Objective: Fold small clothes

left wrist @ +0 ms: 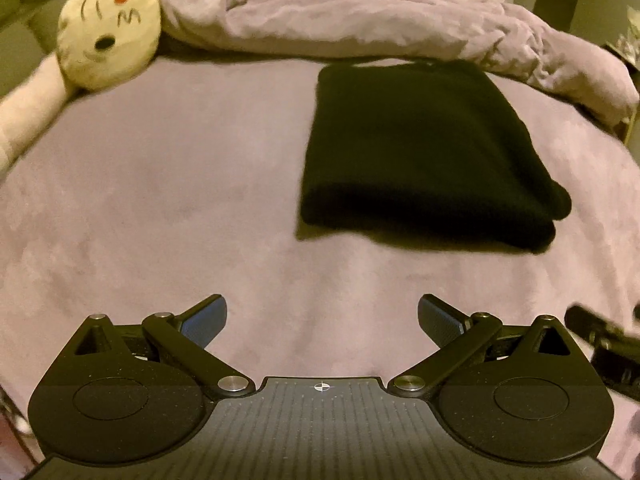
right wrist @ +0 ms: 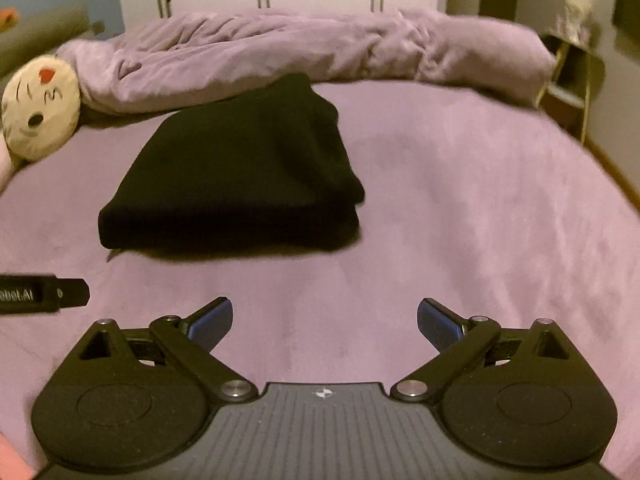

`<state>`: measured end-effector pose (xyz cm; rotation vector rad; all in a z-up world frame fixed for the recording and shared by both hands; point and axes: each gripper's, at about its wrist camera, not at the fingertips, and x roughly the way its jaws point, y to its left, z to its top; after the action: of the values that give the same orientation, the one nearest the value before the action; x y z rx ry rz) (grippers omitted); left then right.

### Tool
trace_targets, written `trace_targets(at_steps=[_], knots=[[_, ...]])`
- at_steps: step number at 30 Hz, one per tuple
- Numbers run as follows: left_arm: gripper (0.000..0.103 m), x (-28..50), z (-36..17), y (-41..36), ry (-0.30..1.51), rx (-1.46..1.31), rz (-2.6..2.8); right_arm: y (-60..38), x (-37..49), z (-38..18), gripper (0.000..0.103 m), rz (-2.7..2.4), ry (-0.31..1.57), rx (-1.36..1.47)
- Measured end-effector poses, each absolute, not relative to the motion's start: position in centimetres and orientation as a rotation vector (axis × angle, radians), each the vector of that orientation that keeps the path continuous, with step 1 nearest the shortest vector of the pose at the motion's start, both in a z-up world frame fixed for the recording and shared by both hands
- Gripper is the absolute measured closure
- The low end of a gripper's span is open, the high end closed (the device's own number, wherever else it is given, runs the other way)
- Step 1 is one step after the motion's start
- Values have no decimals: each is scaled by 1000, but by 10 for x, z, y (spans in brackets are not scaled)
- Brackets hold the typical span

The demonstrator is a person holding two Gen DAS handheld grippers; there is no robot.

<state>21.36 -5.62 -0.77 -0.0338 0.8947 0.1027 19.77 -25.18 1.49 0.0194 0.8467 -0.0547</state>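
Right hand-held gripper point(right wrist: 324, 322): jaws spread wide, blue pads clear of each other, nothing between them, only the lilac bed sheet point(right wrist: 480, 208) behind. Released, touching nothing.

Left hand-held gripper point(left wrist: 322, 320): same picture. Jaws wide apart, empty, hovering over bare sheet. Released. Each tool shows at the edge of the other's view, so the two sit side by side at the near part of the bed, both angled down toward the mattress.

Task item: black garment point(left wrist: 424, 152), a dark knit-looking piece. It lies flat on the sheet ahead of both grippers, apart from them, toward the far side of the bed, with its far edge just short of the rumpled lilac duvet point(left wrist: 360, 20). Shape is a compact rectangle. The near edge shows stacked layers with a rounded fold at the near right corner, so it reads as folded over at least once. Edges look reasonably square; slight bulge at that corner.

Progress, judged: this garment appears folded and set down, with both grippers let go of it. No other loose clothing is visible in either view, so whether more pieces remain cannot be told.

Other: cream plush toy point(left wrist: 108, 36) with a drawn face at the far left, resting against the duvet, well clear of the garment.
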Motion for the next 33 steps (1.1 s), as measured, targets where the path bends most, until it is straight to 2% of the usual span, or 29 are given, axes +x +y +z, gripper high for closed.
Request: trace_targets(at_steps=[5, 33], knots=[[0, 213, 2, -60, 894, 42, 121, -228, 213, 28, 4, 0, 860, -55], [0, 217, -4, -47, 951, -51, 57, -211, 237, 21, 4, -10, 958, -35]])
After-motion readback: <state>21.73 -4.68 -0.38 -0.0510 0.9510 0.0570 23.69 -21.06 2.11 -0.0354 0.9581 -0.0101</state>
